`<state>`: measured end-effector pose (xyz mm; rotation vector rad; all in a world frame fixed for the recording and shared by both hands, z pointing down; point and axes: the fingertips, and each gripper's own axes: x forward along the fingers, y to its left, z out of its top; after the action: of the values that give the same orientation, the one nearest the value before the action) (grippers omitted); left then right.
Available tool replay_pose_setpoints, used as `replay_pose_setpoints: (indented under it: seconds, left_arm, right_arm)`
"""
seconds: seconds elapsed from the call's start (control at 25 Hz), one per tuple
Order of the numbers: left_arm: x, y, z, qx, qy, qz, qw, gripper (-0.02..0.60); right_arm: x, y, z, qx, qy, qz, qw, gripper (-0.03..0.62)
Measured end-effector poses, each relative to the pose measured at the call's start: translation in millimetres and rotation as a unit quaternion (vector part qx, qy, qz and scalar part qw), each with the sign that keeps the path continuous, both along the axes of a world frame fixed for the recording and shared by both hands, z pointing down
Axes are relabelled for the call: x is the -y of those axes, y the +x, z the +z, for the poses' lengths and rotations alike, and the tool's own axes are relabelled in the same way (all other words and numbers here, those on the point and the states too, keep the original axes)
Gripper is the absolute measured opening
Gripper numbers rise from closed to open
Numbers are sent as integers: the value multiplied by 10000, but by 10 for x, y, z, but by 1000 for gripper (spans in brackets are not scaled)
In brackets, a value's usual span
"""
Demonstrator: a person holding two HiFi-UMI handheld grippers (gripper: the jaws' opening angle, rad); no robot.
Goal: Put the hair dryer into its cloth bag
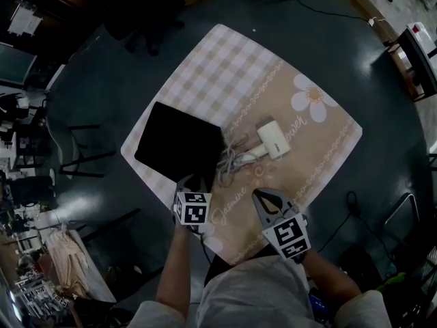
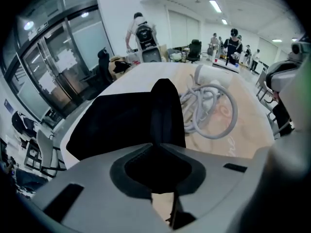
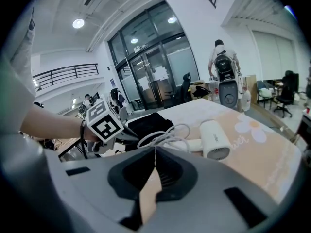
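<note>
Left tongs [image 2: 155, 148] are closed on the near edge of the black cloth bag [image 1: 179, 145], and a fold of the fabric stands up between the jaws. The rest of the bag lies flat on the left part of the tablecloth [image 1: 225, 67], which covers the round dark desk [image 1: 136, 67].

Right tongs [image 3: 154, 152] are closed with nothing in them. They hang over the near edge of the tablecloth, apart from the bag and the dryer.

The white hair dryer [image 1: 273, 139] lies on the beige half of the tablecloth, to the right of the bag and not touching it. Its nozzle end points away from the bag, and its handle points toward the bag. Its cord [image 1: 231, 159] lies in a loose coil between the dryer and the bag, and the coil reaches the bag's right edge. The dryer is outside the bag. From here I can't make out the bag's opening.

People stand around other desks well behind this one.
</note>
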<state>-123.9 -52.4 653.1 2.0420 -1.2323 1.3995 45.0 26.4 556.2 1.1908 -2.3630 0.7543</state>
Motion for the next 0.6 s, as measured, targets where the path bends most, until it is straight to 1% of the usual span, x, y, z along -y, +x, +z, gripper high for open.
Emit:
replay_pose_setpoints:
  seconds: [0.08, 0.16, 0.2, 0.32, 0.36, 0.44, 0.48, 0.52, 0.6]
  left_arm:
    - [2, -1, -23, -58, 19, -44, 10000, 35]
    - [-5, -36, -49, -144, 23, -160, 9998, 118]
    - [-8, -52, -42, -186, 4, -217, 9996, 141]
    - [-4, -80, 13, -222, -79, -282, 9993, 181]
    - [3, -84, 18, -213, -89, -282, 9993, 181]
    - [32, -84, -6, -188, -22, -279, 9994, 168]
    - [47, -84, -32, -186, 53, -286, 9994, 86]
    - [55, -82, -60, -217, 121, -288, 9993, 23]
    - [51, -63, -117, -401, 168, -300, 9986, 18]
  right_arm:
    - [-6, 1, 9, -38, -36, -2, 10000, 15]
    - [-19, -4, 16, -54, -69, -6, 10000, 15]
    - [-23, -7, 20, -60, -81, -8, 9999, 15]
    - [-28, -34, 26, -79, -96, -26, 9999, 15]
    - [-26, -48, 23, -84, -95, -37, 9999, 15]
    - [-16, -70, 21, -98, -90, -48, 9999, 15]
    - [-11, -76, 24, -105, -93, -43, 9999, 15]
    - [-6, -79, 31, -109, -101, -31, 9999, 15]
    - [8, -79, 50, -104, -139, 16, 9998, 15]
